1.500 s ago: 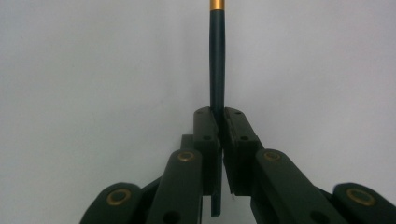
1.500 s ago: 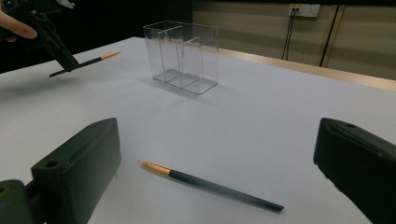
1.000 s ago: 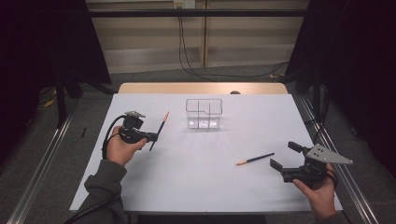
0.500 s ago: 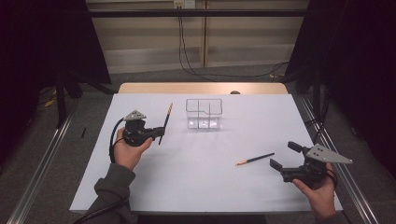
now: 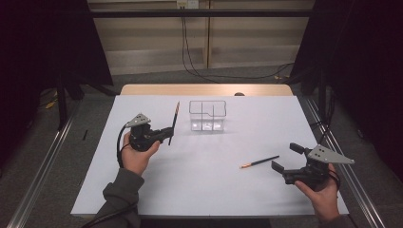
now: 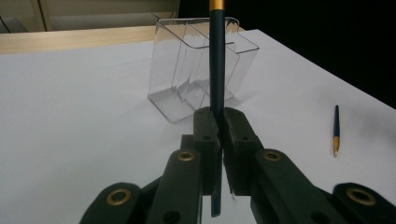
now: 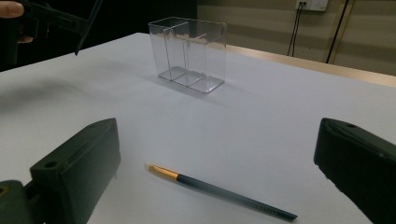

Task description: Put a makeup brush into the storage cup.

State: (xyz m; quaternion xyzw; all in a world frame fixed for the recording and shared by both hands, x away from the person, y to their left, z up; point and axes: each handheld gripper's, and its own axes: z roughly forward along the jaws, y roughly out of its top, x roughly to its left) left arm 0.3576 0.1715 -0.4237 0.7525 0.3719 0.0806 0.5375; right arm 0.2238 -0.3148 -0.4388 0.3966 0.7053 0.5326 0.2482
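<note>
because the dark pencil (image 6: 216,60) stands almost upright, pinched low on its shaft in the clenched left gripper (image 6: 219,128) just left of the clear organizer (image 5: 207,115), it could pivot in the pads or strike the rim and miss its compartment. that organizer's compartments all look empty. a second pencil (image 7: 219,191) lies flat on the white table (image 5: 199,185), in front of the right gripper (image 5: 287,156), whose jaws stand wide and hold nothing.

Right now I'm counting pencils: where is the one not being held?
In the high view the loose pencil lies flat on the table's right side, just left of the open right tongs, nearer the person than the clear organizer.
</note>
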